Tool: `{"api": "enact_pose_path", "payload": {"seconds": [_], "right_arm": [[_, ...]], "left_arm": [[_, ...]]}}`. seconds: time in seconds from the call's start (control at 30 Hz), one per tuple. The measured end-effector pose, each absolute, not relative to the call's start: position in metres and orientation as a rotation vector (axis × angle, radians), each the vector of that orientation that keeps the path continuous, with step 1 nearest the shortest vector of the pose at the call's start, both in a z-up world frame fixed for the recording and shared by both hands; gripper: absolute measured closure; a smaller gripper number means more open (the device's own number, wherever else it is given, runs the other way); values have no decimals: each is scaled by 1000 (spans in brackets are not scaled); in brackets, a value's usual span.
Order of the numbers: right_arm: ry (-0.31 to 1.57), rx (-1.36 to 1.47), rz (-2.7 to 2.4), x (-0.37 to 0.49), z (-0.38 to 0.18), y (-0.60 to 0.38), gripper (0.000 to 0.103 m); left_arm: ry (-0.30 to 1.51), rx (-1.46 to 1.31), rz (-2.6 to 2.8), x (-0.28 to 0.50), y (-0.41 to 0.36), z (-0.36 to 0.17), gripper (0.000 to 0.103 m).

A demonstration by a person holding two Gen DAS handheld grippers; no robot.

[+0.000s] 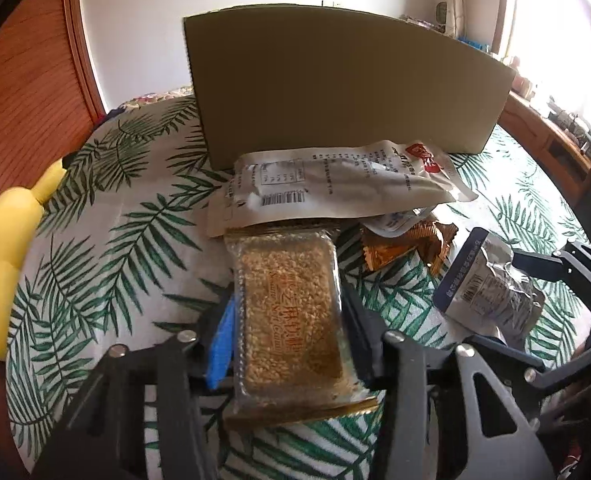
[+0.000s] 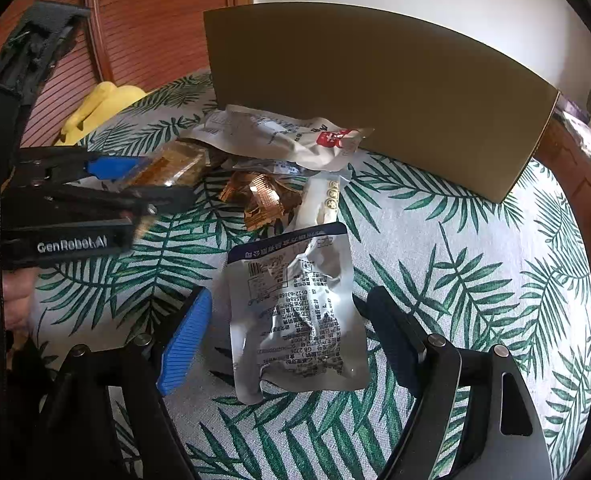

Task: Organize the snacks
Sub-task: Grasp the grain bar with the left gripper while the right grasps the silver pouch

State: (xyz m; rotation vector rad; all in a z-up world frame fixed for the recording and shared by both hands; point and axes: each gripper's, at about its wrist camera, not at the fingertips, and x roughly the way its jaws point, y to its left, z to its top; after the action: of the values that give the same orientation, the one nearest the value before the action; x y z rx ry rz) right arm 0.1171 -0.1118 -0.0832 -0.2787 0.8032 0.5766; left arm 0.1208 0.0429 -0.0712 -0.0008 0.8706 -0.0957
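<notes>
I am holding the left gripper [image 1: 291, 320] around a clear-wrapped sesame bar [image 1: 291, 320], its fingers narrowed onto the packet's two long sides. Through the wrapper I am reading orange Chinese characters and a line of Latin script that looks like "Sesame Nut Cake", though the lettering is too soft to be sure. The bar's far end is lying under the edge of a long white snack pouch [image 1: 335, 184], which is showing a barcode, a small printed table and a red logo I cannot make out.

I am keeping the right gripper [image 2: 287, 340] with its fingers spread wide on either side of a silver foil pouch [image 2: 295, 316], and neither pad is touching it. The pouch is lying flat on the palm-leaf tablecloth [image 2: 475, 280] with a dark blue band along its top edge; among its dense print I am picking out "GB 2726" and a phone number starting "0512".

Just beyond it are lying a crumpled gold wrapper [image 2: 259, 200] and a small white packet [image 2: 327, 200] with round gold marks. From the right wrist view I am also reading "GenRobot.AI" on the left gripper's body. A plain cardboard box [image 2: 375, 100] is standing behind the heap, and a yellow plush toy [image 1: 3, 248] is sitting at the table's left edge.
</notes>
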Motion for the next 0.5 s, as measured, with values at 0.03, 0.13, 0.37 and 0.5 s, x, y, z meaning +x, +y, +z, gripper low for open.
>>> {"api": "enact_pose_path", "payload": {"seconds": [0.03,0.13,0.37,0.5], "right_arm": [[803,-278,576,117,-83,-112,21],[805,-278,574,117,-83,-112,20],[808,-280,562,119,-84,-112,18],[823,-288,560,119,-82,-114,18]], "left_arm": [[871,-13,-102,119,46,-71,60],[869,-38,-113,114,53,-69,60],[817,-30,-160,100,57,-52,60],[782,-44,-189,92,58,-41,60]]}}
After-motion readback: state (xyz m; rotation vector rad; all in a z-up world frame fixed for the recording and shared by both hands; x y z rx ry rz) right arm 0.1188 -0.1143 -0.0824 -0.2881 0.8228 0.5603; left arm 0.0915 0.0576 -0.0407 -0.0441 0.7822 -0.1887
